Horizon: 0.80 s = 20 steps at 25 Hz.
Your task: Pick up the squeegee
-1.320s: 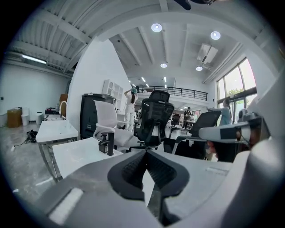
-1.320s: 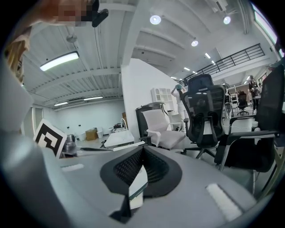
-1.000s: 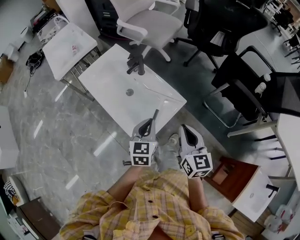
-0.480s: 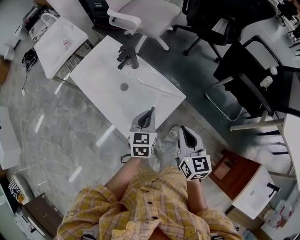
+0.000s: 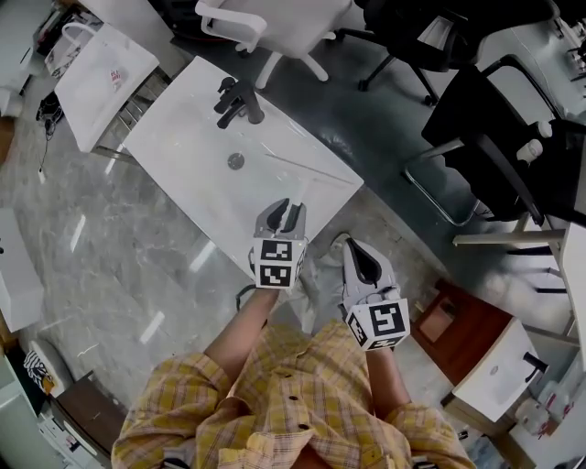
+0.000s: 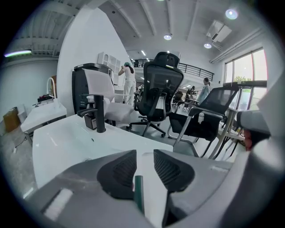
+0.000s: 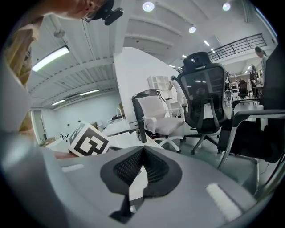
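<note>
A white washbasin (image 5: 183,160) with a black tap (image 5: 236,99) and a drain (image 5: 236,161) stands in front of me. My left gripper (image 5: 291,215) hangs over its near corner, and its jaws are opening. The squeegee's thin dark green handle (image 6: 139,202) stands in the gap between the pads (image 6: 116,173), close to the left one, and neither pad presses on it. The squeegee's blade is hidden. In the left gripper view the tap (image 6: 100,113) rises beyond the basin top (image 6: 62,142). My right gripper (image 5: 364,264) hangs past the basin's edge, shut and empty (image 7: 142,162).
A white office chair (image 5: 275,18) and black chairs (image 5: 494,137) stand beyond and right of the basin. A second white basin (image 5: 101,78) is at the far left. A brown stool (image 5: 462,343) and a white unit (image 5: 499,376) stand at the right. The floor is grey marble.
My left gripper moved forward and down over the basin's near corner. Its jaws, shut on the handle before, now stand apart. The right gripper sank a little.
</note>
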### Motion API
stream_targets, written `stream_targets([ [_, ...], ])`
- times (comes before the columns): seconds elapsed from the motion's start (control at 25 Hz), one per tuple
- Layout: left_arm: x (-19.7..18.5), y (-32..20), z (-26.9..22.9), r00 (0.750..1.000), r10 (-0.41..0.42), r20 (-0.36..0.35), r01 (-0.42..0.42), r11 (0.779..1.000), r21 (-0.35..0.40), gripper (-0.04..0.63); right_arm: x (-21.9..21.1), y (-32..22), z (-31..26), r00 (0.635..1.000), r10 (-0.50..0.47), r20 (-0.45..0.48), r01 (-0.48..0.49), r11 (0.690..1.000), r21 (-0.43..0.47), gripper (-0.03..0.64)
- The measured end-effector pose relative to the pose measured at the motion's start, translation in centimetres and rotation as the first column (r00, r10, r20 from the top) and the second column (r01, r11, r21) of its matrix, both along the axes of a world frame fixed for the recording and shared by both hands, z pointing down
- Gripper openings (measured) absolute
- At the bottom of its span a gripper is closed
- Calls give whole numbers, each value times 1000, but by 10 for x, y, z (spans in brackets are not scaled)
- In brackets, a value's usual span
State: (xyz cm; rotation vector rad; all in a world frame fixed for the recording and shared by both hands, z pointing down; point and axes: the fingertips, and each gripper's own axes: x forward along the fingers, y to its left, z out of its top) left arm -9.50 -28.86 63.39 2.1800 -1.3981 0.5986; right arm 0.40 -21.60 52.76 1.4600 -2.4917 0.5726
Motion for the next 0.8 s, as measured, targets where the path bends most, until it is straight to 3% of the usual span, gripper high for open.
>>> stream_targets([
  [0.24,7,-15,25,1000,17,13,-17,999,-42,132,-3,-2,9,1000,-17,-11,16,1000,-21,0],
  [0.52,13,-32,52,996,40,80,-32,994,-100,134,5,-9,17,1000,-11,-18,11,999,-38,0],
  [0.8,16,-42,83,993,29,112,-10,986,-166,135,13,-15,20,1000,8,-7,-8,998,-59,0],
])
